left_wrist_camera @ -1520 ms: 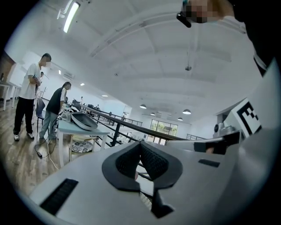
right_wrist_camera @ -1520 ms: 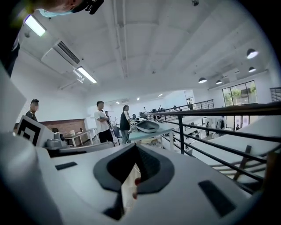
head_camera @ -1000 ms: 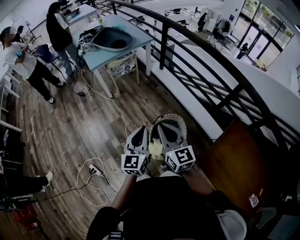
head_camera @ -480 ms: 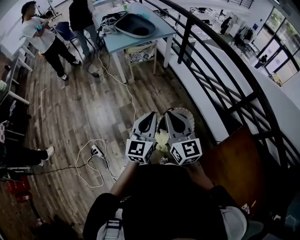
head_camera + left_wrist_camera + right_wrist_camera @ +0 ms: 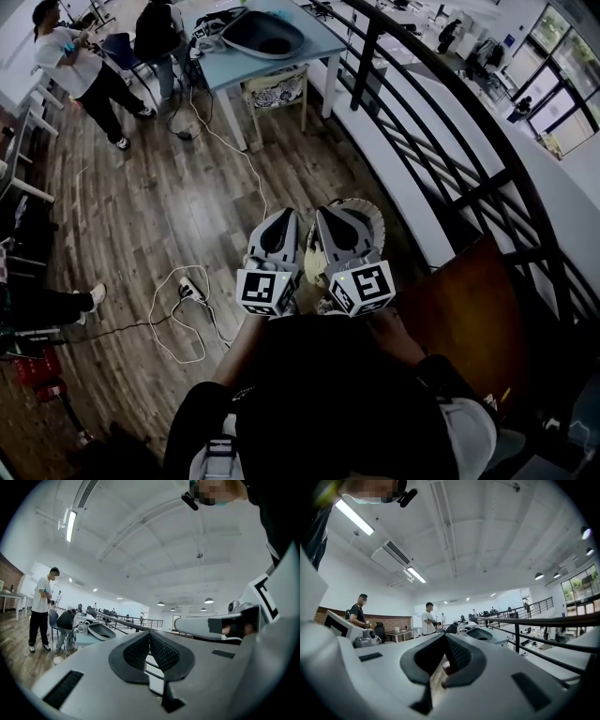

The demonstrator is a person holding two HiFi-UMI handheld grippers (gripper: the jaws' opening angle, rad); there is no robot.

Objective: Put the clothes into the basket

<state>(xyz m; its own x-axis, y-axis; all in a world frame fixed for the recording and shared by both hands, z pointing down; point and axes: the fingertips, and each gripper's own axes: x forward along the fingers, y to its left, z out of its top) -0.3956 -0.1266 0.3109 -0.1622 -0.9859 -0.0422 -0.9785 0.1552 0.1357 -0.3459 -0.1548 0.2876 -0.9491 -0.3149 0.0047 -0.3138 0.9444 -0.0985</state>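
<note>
Claws side by side before the person's chest, both pointing level: the left claw [image 5: 282, 217] and the right claw [image 5: 330, 213] are just beside each other.

In the left gripper view, the two black ribbed pads of the left claw meet at their tips. They are pressed together with nothing between them. In the right gripper view, the right claw is the same, with its pads closed on each other and empty.

Under the claws, a round woven straw basket [image 5: 374, 217] stands on the wooden plank floor [image 5: 141, 216]. The right claw covers most of it, and its rim shows to the right of that claw. A pale yellow cloth [image 5: 312, 255] shows in the narrow gap between the two claws, below them. It seems to lie inside the basket, but most of it is hidden.

Far beyond the jaw tips is a light blue table [image 5: 272, 64] with a dark oval tub [image 5: 262, 33] on it. A black metal railing [image 5: 450, 159] runs to the right of the right claw.
</note>
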